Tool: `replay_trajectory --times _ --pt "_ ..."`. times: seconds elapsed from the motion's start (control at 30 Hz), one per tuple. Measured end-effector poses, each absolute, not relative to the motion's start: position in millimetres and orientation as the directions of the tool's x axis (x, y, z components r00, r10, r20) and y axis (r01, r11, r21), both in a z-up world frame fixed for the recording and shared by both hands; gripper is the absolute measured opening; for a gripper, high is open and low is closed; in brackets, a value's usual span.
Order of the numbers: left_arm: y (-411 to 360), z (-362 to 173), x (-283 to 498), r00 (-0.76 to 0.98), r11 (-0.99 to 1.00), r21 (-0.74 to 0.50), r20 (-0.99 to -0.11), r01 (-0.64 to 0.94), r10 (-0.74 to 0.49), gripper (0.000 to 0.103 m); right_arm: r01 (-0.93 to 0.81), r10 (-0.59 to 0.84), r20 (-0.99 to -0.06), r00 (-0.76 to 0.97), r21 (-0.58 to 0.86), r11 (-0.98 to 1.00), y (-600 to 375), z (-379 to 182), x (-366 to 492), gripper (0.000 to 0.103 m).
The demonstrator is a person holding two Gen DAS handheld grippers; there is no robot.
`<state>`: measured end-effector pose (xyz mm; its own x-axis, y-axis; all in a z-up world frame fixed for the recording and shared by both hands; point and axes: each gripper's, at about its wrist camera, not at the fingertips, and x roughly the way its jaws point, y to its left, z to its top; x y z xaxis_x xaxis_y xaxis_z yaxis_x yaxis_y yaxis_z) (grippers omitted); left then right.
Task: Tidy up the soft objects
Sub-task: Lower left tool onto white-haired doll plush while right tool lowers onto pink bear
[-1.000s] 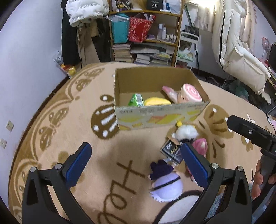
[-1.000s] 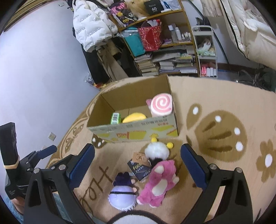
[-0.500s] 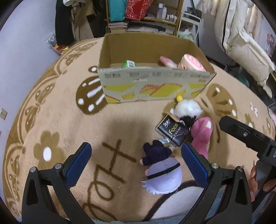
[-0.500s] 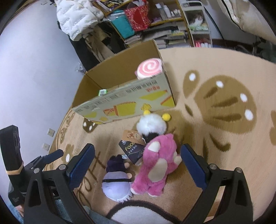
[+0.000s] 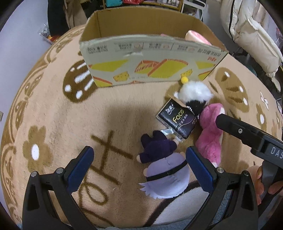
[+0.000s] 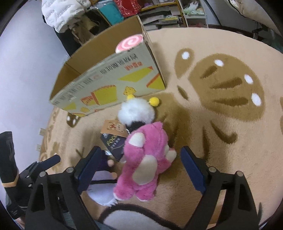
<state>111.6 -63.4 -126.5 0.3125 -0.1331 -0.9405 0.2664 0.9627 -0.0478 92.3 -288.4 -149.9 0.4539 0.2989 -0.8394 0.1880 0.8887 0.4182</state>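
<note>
My left gripper point(image 5: 139, 165) hangs low over the rug point(image 5: 58, 123), jaws spread wide, nothing between the pads; the purple-headed doll point(image 5: 163, 169) lies on its back just inside the right finger point(image 5: 199, 170), its dark body pointing away from me; I cannot tell whether that finger touches it.

My right gripper point(image 6: 139, 165) is likewise wide open and holds nothing; the pink plush bear point(image 6: 144, 160) lies between its fingers, nearer the left one, touched by neither so far as I can see; the left finger point(image 6: 89, 165) covers part of the doll's dark body, and the doll's pale head point(image 6: 101, 190) shows below it.

Just beyond the doll: a black tissue pack point(image 5: 178, 121) marked "Face", tilted, one corner near the doll's hand; in the left wrist view the body of the right gripper crosses over the bear's lower half.

Next out: a fluffy white plush point(image 5: 194, 92) with yellow pompoms and a dark body, pressed against the bear's head and overlapping the pack's far edge; a brown card tag point(image 6: 114, 128) lies on the pack.

Farther: the cardboard box point(image 5: 150, 65), open-topped, its printed near wall standing just behind the white plush; the wall hides most of the inside; a pink swirl cushion point(image 6: 129, 43) pokes over the rim at the box's right end.

Farthest: shelves point(image 6: 159, 16) with books and bags, a white padded jacket point(image 6: 65, 12) hanging at left, pale bedding point(image 5: 251, 33) at right.
</note>
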Motion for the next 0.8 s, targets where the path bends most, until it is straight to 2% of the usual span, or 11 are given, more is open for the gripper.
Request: replay_trajectory --times 0.47,0.63,0.8 --pt "-70 -153 116 0.237 0.964 -0.059 -0.964 0.258 -0.123 0.103 0.196 0.303 -0.870 0.389 0.399 0.896 -281 -171 104 0.082" --pt "-73 -160 115 0.217 0.963 -0.064 -0.968 0.263 -0.124 0.103 0.209 0.291 -0.878 0.380 0.388 0.898 -280 -175 106 0.072" --pt "-79 -164 115 0.206 0.956 -0.064 -0.970 0.285 -0.127 0.103 0.215 0.287 -0.881 0.375 0.384 0.898 -282 -176 106 0.068"
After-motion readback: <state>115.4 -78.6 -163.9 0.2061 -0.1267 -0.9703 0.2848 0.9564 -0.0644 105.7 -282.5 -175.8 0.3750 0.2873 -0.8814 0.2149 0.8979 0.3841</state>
